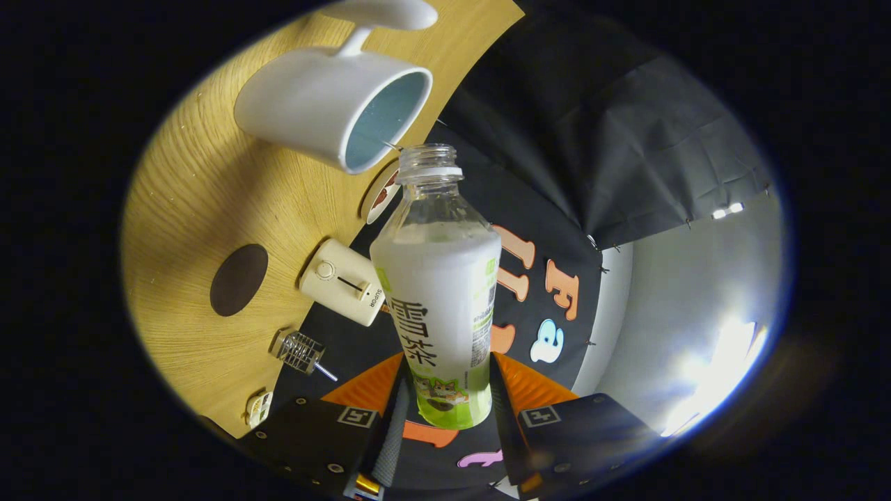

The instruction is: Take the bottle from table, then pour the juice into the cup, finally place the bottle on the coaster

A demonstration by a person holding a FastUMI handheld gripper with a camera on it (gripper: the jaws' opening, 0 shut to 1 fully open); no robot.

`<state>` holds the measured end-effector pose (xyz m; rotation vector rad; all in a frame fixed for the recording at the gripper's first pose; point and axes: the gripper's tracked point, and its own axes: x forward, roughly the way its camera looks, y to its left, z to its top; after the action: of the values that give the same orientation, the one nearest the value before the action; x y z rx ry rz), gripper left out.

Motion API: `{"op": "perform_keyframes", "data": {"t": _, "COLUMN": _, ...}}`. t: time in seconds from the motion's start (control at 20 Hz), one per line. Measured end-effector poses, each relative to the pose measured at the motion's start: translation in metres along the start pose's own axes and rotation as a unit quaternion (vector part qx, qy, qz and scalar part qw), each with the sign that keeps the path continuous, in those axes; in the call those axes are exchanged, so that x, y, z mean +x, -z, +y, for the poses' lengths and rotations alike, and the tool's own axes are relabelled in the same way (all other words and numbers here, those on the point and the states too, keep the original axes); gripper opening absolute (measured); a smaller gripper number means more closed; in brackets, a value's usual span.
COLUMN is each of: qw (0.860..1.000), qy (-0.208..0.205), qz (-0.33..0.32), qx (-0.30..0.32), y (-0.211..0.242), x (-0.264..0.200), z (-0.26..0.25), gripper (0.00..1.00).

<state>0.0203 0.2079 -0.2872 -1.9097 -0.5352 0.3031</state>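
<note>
My gripper [449,390] is shut on a clear plastic bottle [440,292] with a white and green label, both fingers pressing its lower part. The bottle has no cap and its open neck [428,161] sits right by the rim of a white cup [334,104] with a pale blue inside. The whole view is rolled, so the wooden table [195,209] stands to one side of the bottle. The cup stands on that table with its handle on the far side. A dark round coaster [239,280] lies flat on the table, apart from the cup and off to the side of the fingers.
A cream toaster-like appliance [342,282] stands at the table's edge near the bottle. A small wire-and-glass item [301,351] lies beside it, and a small white object [258,408] near the corner. The booth's black cloth wall hangs beyond the bottle, with bright light past it.
</note>
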Motion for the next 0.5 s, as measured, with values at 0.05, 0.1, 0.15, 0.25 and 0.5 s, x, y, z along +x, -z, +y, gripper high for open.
{"op": "perform_keyframes", "data": {"t": 0.05, "qw": 1.000, "qy": -0.001, "qz": -0.002, "qx": 0.002, "y": 0.0004, "x": 0.0009, "z": 0.0004, "gripper": 0.60}}
{"op": "perform_keyframes", "data": {"t": 0.1, "qw": 1.000, "qy": 0.000, "qz": -0.003, "qx": 0.002, "y": 0.0011, "x": 0.0011, "z": 0.0003, "gripper": 0.60}}
{"op": "perform_keyframes", "data": {"t": 0.15, "qw": 1.000, "qy": -0.001, "qz": -0.004, "qx": 0.003, "y": 0.0010, "x": 0.0017, "z": 0.0008, "gripper": 0.60}}
{"op": "perform_keyframes", "data": {"t": 0.25, "qw": 1.000, "qy": -0.002, "qz": -0.002, "qx": 0.006, "y": 0.0016, "x": 0.0013, "z": 0.0011, "gripper": 0.60}}
{"op": "perform_keyframes", "data": {"t": 0.5, "qw": 1.000, "qy": -0.013, "qz": -0.003, "qx": 0.028, "y": 0.0001, "x": 0.0005, "z": 0.0066, "gripper": 0.60}}
